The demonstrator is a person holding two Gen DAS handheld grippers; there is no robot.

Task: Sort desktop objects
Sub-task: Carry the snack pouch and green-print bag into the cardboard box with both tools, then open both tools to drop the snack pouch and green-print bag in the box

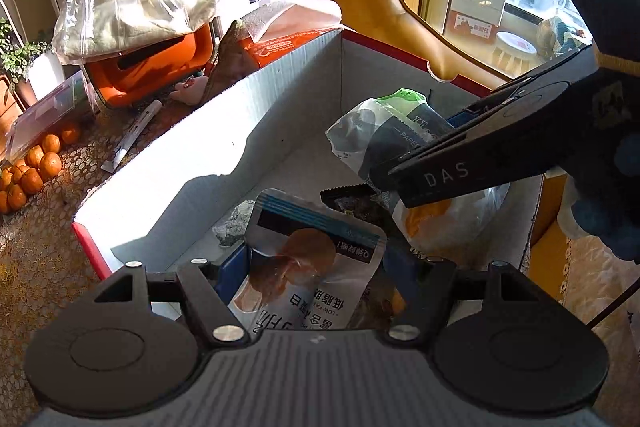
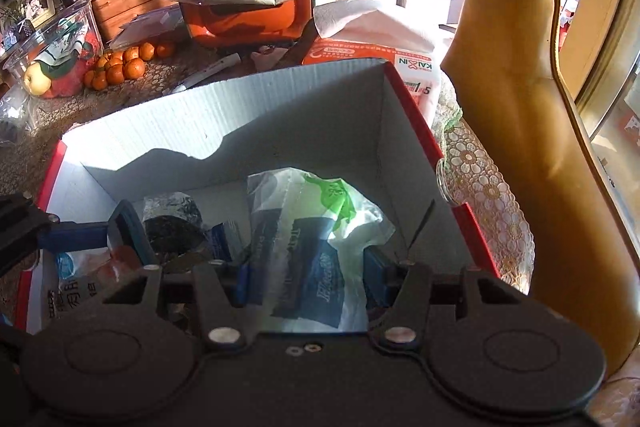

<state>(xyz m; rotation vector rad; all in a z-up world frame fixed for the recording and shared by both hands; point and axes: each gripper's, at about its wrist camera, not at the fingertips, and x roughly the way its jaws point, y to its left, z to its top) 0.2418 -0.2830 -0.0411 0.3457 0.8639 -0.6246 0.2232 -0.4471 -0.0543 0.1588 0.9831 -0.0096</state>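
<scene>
Right wrist: right gripper [image 2: 308,279] seemingly clamping tissue pack [image 2: 316,255] in box [image 2: 224,107].

Black gripper [image 1: 400,183] – white "DAS" lettering, silver screws, blue pads.

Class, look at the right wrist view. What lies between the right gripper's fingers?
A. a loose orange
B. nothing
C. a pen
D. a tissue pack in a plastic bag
D: the bagged tissue pack sits between the right gripper's blue fingers, inside the box.
</scene>
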